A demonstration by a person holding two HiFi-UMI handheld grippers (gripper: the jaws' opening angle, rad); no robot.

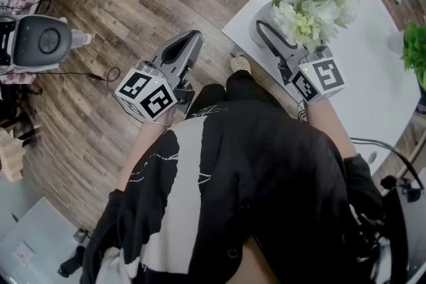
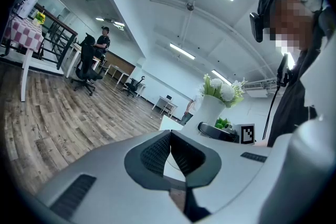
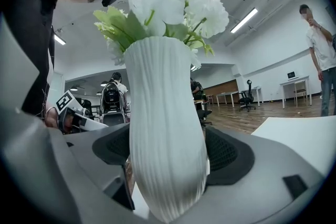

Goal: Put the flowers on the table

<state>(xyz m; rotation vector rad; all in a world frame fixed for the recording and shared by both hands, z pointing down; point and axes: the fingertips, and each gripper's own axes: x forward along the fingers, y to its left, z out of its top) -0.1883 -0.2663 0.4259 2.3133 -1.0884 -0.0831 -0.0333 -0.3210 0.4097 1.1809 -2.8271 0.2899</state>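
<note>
Clamping the flower vase (image 3: 165, 113): right gripper (image 3: 167, 153) (left gripper (image 2: 170, 135) jaws clenched, empty).

- A white ribbed ceramic vase (image 3: 165, 128) stands upright between the jaws of the right gripper (image 3: 169, 159); the dark textured pads (image 3: 227, 152) press against it on both sides.
- White flowers with green leaves (image 3: 168, 5) rise from the vase's mouth.
- A white table (image 3: 304, 139) shows at the lower right, with brown wooden floor (image 3: 252, 118) beyond it.
- The left gripper (image 3: 79, 119), with its black-and-white marker cube, shows at the left, beside the dark sleeve of the person (image 3: 31, 50) holding it.
- A second person in a white shirt (image 3: 321, 55) stands at the far right.
- A black office chair (image 3: 247, 100) stands far back by some desks.
</note>
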